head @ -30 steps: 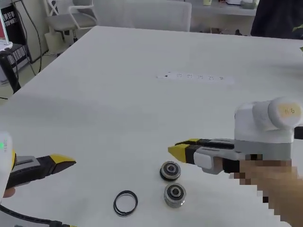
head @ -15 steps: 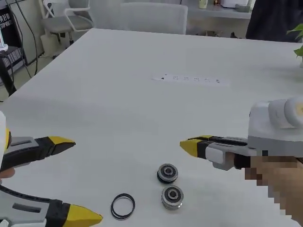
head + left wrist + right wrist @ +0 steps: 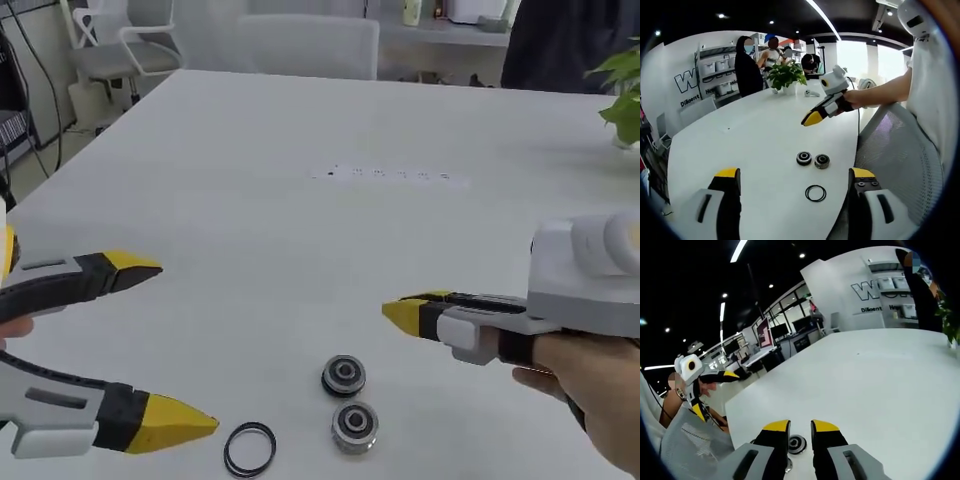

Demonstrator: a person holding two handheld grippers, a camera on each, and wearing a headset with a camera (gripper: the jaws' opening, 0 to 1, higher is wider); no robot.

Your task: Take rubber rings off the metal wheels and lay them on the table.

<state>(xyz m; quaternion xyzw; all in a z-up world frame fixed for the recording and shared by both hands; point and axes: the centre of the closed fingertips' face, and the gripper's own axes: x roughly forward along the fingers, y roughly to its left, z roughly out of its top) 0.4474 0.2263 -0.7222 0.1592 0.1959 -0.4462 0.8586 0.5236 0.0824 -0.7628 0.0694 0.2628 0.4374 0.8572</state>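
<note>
The farther wheel (image 3: 344,375) and the nearer wheel (image 3: 354,424), both of metal, are set side by side on the white table (image 3: 300,230), close to its near edge. The farther one is seen dark round its rim, from which it is judged that its rubber has not yet been taken off, while the nearer one looks bare and silvery. A loose rubber ring (image 3: 250,448) is laid flat on the table to the left of the nearer wheel and apart from it; whether it is one ring or two overlapping cannot be told. The left gripper (image 3: 189,346) is held above the near edge, to the left of the ring, with its jaws spread wide and nothing between them. In the left gripper view both wheels and the ring are framed between those jaws, so it is probably being lined up to be brought down on a wheel and steady it. The right gripper (image 3: 400,312) is held level above the table, just beyond and to the right of the farther wheel and clear of it; its jaws are drawn in to a narrow gap and nothing is gripped. So narrow a set is suited to pinching a thin band off a rim. A power strip (image 3: 385,174) is seen well apart, toward the middle of the table. The task is judged partly done, with one wheel left to be stripped.
</note>
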